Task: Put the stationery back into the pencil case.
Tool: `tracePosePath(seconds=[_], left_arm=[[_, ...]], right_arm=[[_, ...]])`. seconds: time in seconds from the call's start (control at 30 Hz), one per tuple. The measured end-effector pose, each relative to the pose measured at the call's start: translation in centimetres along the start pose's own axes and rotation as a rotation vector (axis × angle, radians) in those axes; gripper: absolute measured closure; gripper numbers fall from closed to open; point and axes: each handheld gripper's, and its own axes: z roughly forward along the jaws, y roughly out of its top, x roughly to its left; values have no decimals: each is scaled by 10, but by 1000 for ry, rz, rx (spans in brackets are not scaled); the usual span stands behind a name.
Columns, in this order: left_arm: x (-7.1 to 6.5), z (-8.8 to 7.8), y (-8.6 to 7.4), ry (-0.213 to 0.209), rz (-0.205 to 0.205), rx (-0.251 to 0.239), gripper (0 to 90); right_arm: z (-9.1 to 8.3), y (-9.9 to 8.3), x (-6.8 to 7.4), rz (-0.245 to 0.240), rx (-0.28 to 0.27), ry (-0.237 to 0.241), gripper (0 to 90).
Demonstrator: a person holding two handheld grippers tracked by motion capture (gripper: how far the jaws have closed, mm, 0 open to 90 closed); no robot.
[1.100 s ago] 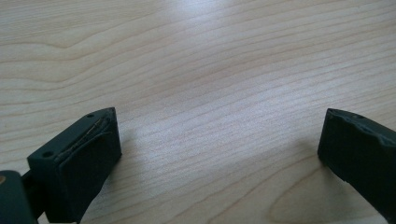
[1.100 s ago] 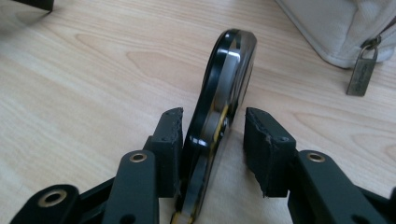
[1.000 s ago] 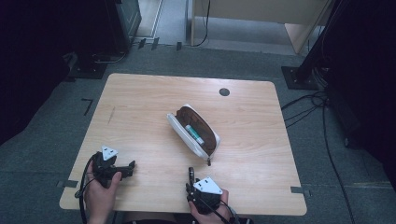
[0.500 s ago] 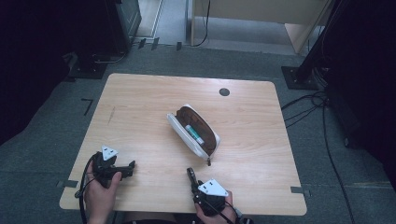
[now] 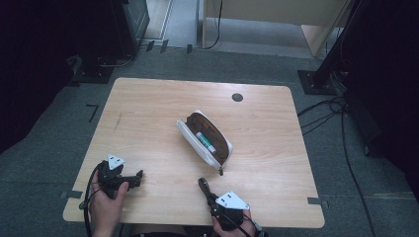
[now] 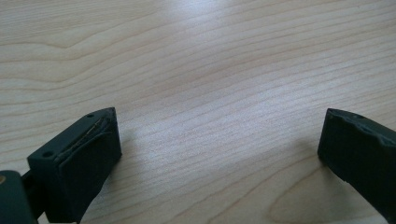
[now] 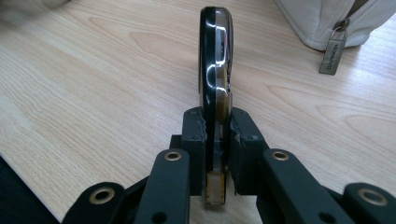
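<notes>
The thing in hand is a slim, glossy black object with a rounded top end, held on edge so only its narrow side faces the right gripper view; a brownish-gold strip runs down that edge and bright reflections sit on its curve, and what it is I cannot tell. The right gripper has it by the lower end, and its jaws have just been closing: the pads now press on both flat faces, the object standing up between them over the bare wood. From above, that gripper sits at the near edge of the table, right of middle, the dark object poking out toward the far side. Just beyond its tip lies an open white pencil case with a brown lining, set at a slant near the table's middle, a green-and-white tube inside it; its metal zip pull hangs at the near end. Well apart, at the near left, the left gripper rests on the tabletop with its jaws spread wide and nothing between them.
</notes>
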Motion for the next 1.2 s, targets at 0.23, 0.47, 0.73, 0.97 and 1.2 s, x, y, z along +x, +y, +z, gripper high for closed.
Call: tracePosePath(seconds=[0.23,0.47,0.73,0.97,1.2], left_arm=[[0,0,0,0,0,0,0],[0,0,0,0,1,0,0],[0,0,0,0,0,0,0],[0,0,0,0,0,0,0],[0,0,0,0,0,0,0]], right_arm=[[-6,4,-3,-12,-21,13,785],[-15,10,-10,-9,-48,31,785],[-27,17,-21,1,-76,16,785],[-37,21,-28,-3,-94,-11,785],[-44,22,-37,10,-109,-39,785]])
